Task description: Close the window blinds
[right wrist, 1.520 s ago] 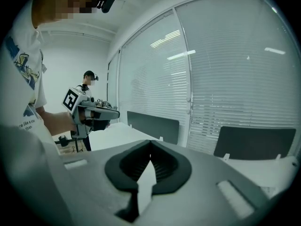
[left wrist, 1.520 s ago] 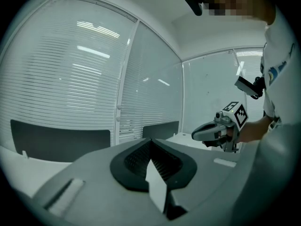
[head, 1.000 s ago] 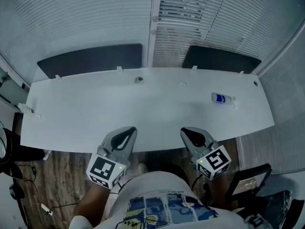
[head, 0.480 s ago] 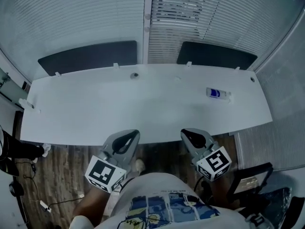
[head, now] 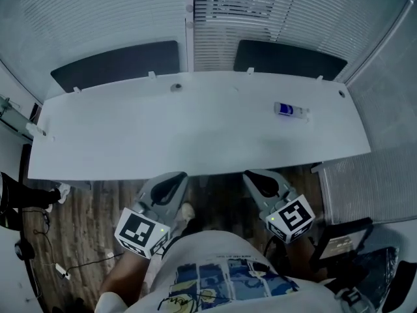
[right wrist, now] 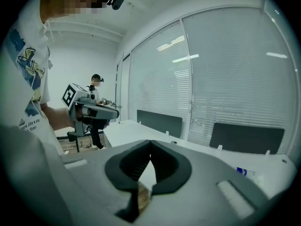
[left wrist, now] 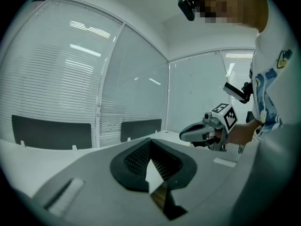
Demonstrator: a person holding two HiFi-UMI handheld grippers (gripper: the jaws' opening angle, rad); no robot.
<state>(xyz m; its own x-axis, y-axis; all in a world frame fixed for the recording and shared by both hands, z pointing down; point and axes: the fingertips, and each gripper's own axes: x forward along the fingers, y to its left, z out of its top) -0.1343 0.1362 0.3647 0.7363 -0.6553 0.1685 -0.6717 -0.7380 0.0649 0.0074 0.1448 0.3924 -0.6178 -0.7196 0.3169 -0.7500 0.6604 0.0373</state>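
Note:
The window blinds (head: 260, 8) hang behind a white desk (head: 130, 142). Their slats stand part open in the pane right of the window post and look flatter in the left pane (head: 91, 12). My left gripper (head: 174, 178) and right gripper (head: 257, 176) are both shut and empty. They are held side by side at the desk's front edge, over the wooden floor and well short of the blinds. The left gripper view has its jaws (left wrist: 150, 141) closed, pointing toward the blinds (left wrist: 56, 79). The right gripper view also shows closed jaws (right wrist: 150, 144) before the blinds (right wrist: 235, 74).
A small bottle with a blue label (head: 288, 109) lies at the desk's right. Two dark panels (head: 117, 64) stand along its far edge. A chair (head: 342, 243) is at my right, and cables (head: 39, 266) lie on the floor at my left. Another person (right wrist: 96, 80) is far off.
The desk and blinds have slid up and away in the head view. Both grippers, earlier over the desk's front strip, have moved back to its edge, still shut.

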